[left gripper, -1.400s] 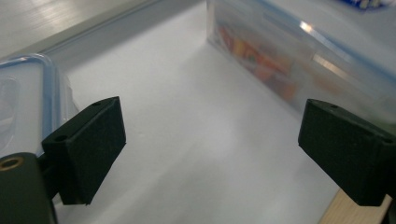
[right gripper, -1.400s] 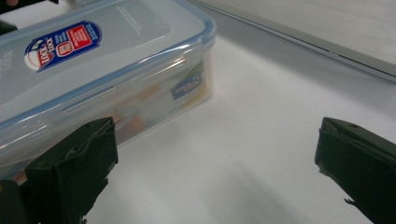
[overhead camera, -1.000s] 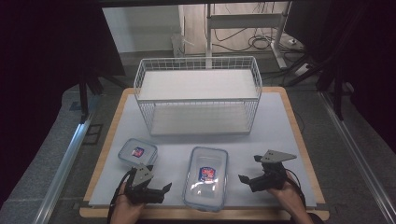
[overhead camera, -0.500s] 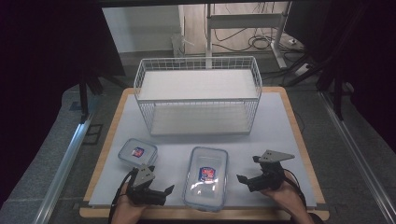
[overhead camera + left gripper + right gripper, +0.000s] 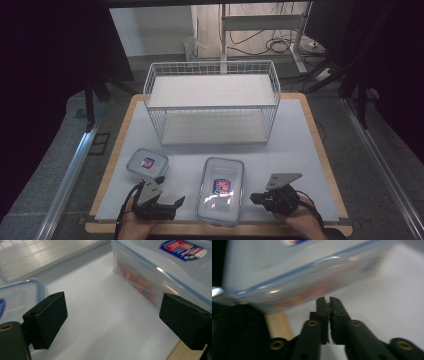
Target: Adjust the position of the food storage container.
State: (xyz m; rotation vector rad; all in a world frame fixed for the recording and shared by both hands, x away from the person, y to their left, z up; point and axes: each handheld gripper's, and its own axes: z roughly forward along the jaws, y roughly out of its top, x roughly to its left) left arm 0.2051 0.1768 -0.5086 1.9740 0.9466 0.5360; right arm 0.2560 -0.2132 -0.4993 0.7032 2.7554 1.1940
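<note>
Where overhead blurs, right tool [image 5: 328, 305] closed

White wire basket [image 5: 212, 102] at upper centre, small lidded box [image 5: 147, 164] at lower left, large lidded box [image 5: 220, 196] at bottom centre, white mat [image 5: 300, 145] on wooden table [image 5: 320, 145], cables [image 5: 280, 46] at top.

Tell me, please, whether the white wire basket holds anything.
Empty: the white wire basket shows bare shelves behind its mesh, and both clear plastic containers lie outside.

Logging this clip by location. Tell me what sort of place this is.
Probably a lab or workshop data-collection station, not a kitchen: a work table with a white mat, desk legs with loose cables behind, and staged props, a wire basket and two lidded plastic containers.
</note>
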